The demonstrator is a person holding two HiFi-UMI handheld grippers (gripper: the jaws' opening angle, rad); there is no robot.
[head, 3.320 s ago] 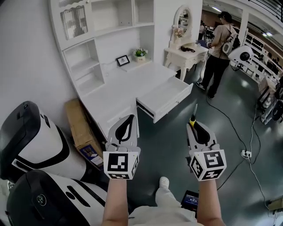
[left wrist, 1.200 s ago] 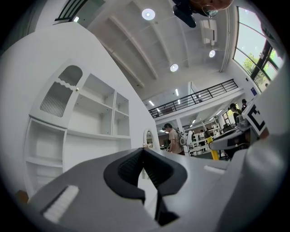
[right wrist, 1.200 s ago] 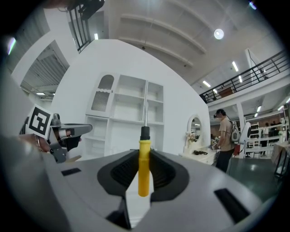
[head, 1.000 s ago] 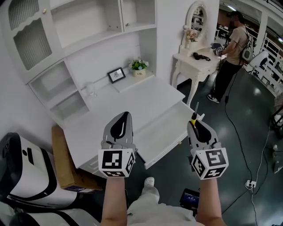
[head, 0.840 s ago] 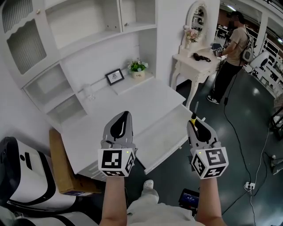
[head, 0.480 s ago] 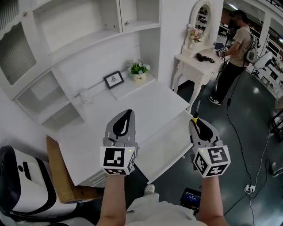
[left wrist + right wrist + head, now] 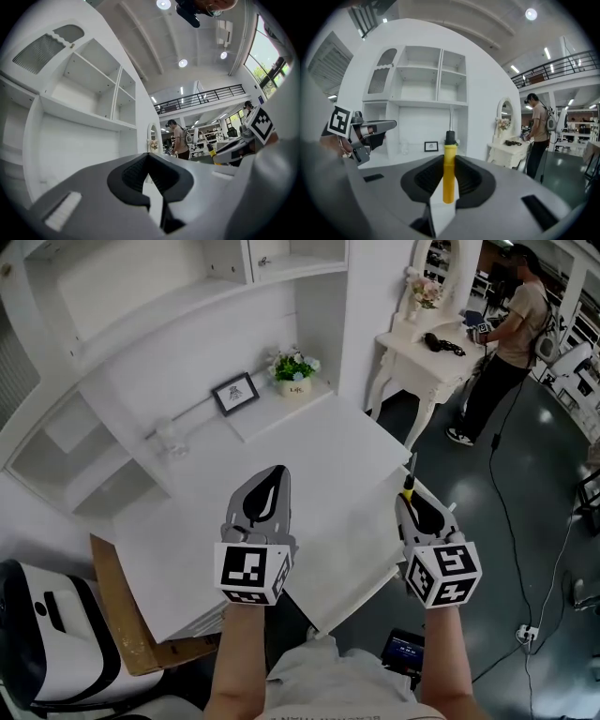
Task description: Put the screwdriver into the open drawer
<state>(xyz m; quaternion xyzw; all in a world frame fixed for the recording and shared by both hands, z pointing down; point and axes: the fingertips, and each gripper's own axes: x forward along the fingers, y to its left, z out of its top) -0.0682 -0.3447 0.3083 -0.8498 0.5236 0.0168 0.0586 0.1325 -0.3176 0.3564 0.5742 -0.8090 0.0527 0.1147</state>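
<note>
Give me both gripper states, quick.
Left gripper: closed, nothing between the jaws.
Right gripper: closed on the screwdriver, gripping its yellow handle.

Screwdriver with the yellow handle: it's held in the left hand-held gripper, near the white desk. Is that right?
Not quite. The screwdriver with the yellow handle is held in the right hand-held gripper, not the left, near the white desk. The right gripper view shows its jaws closed on the handle.

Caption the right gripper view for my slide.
Right gripper holds a yellow-handled screwdriver, shaft pointing toward the white shelved desk.
</note>
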